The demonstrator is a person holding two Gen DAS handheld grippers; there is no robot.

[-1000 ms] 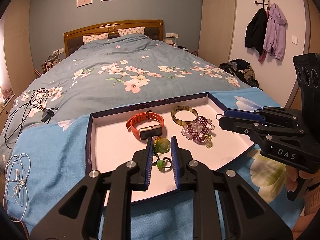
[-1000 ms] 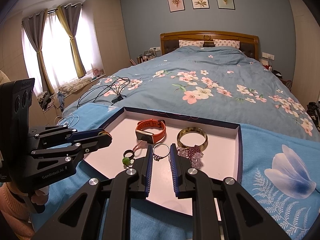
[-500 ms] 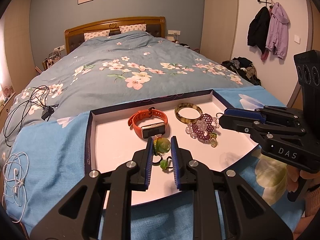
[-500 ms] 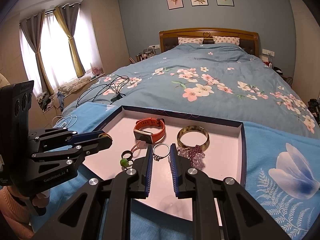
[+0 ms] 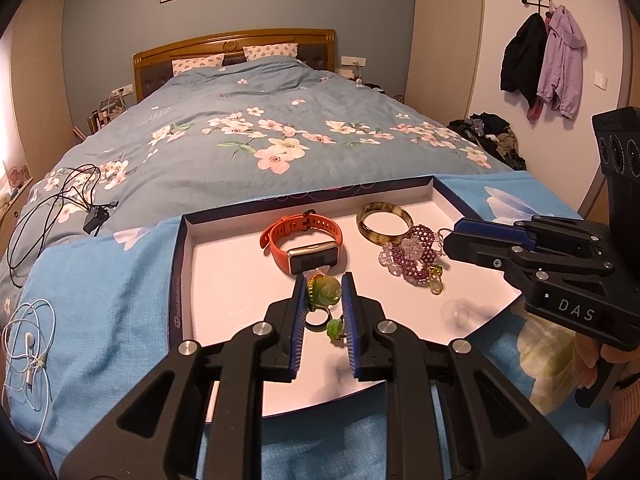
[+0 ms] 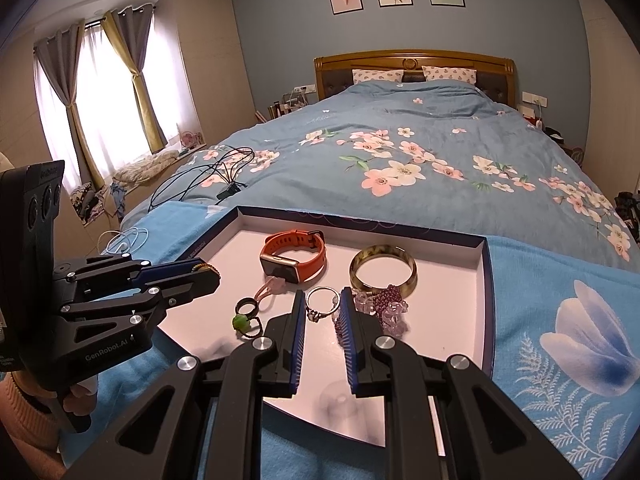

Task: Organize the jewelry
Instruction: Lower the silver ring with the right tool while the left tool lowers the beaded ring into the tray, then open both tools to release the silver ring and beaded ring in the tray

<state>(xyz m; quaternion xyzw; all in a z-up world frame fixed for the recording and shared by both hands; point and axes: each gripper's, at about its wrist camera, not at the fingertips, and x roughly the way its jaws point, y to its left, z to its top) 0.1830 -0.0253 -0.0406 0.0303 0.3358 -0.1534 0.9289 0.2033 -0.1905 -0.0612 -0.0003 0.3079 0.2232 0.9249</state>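
Note:
A shallow white tray with a dark blue rim (image 5: 178,280) (image 6: 486,300) lies on the bed's blue blanket. In it are an orange smartwatch (image 5: 308,240) (image 6: 294,256), an amber bangle (image 5: 384,222) (image 6: 382,270), a purple bead charm (image 5: 412,254) (image 6: 386,304), a green bead ring (image 5: 334,326) (image 6: 242,322) and a black ring (image 6: 245,305). My left gripper (image 5: 324,292) is shut on a green pendant (image 5: 326,290) above the tray. My right gripper (image 6: 322,306) is shut on a silver ring (image 6: 320,300) above the tray.
Black cables with a charger (image 5: 94,216) (image 6: 228,190) lie on the floral duvet at the left. White earphones (image 5: 28,340) (image 6: 124,240) lie on the blanket left of the tray. Coats (image 5: 540,64) hang on the right wall.
Both grippers have pulled back and risen slightly with their items, so the tray sits a little farther away. Their grips are unchanged.

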